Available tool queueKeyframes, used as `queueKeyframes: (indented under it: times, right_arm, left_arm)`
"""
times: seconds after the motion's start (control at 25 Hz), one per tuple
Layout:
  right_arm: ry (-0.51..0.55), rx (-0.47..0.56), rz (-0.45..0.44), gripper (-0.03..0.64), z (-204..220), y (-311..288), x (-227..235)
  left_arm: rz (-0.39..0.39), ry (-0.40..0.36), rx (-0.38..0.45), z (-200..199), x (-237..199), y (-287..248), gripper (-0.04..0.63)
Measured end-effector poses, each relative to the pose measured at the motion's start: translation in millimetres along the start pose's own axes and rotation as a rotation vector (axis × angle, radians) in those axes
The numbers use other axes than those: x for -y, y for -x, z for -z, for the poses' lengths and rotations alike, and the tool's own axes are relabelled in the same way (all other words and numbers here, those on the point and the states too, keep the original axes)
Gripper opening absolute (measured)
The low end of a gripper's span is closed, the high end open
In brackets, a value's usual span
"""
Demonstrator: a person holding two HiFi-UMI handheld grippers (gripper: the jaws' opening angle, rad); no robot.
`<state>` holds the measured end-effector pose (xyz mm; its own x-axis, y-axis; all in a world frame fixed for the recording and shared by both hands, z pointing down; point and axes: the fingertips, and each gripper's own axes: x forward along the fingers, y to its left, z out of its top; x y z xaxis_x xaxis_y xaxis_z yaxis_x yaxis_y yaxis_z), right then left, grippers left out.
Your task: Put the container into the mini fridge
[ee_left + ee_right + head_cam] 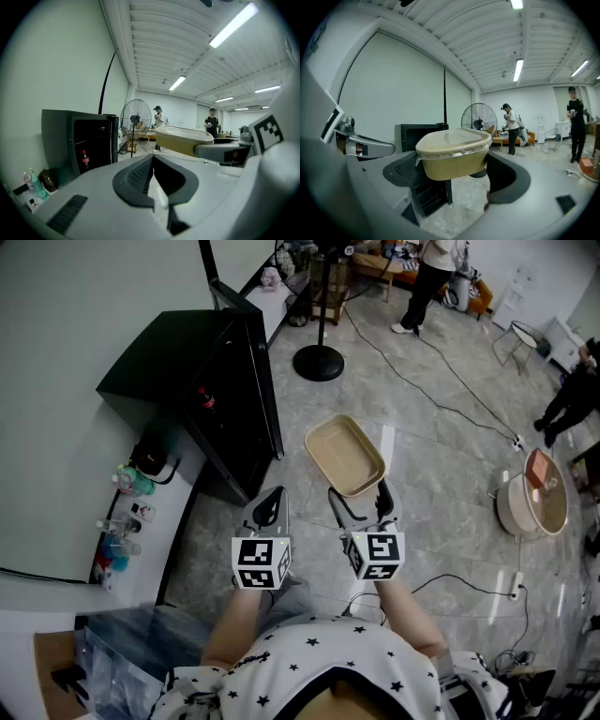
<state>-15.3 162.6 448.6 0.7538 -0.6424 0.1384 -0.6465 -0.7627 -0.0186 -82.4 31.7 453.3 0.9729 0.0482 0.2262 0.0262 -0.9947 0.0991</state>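
My right gripper is shut on a tan container with a clear lid, its jaws spread wide on the near end. In the right gripper view the container hangs level between the fingers, above the floor. The black mini fridge stands to the left with its door open toward me. A cola bottle sits inside. My left gripper hovers beside the right one, shut on nothing, in front of the fridge's open side. From the left gripper view, the fridge is ahead on the left and the container on the right.
A fan's round base and pole stand just beyond the fridge. Bottles cluster by the wall left of the fridge. A round white appliance and cables lie on the floor at right. People stand at the back and far right.
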Motion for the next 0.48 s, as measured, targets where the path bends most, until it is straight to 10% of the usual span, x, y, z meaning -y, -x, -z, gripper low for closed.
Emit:
queueKeyframes:
  times: [0.48]
  right_arm:
    - [-0.011, 0.044, 0.021, 0.449, 14.5, 174.1, 34.4]
  left_arm:
    - [0.003, 0.004, -0.009, 43.9, 141.5, 93.7, 0.012]
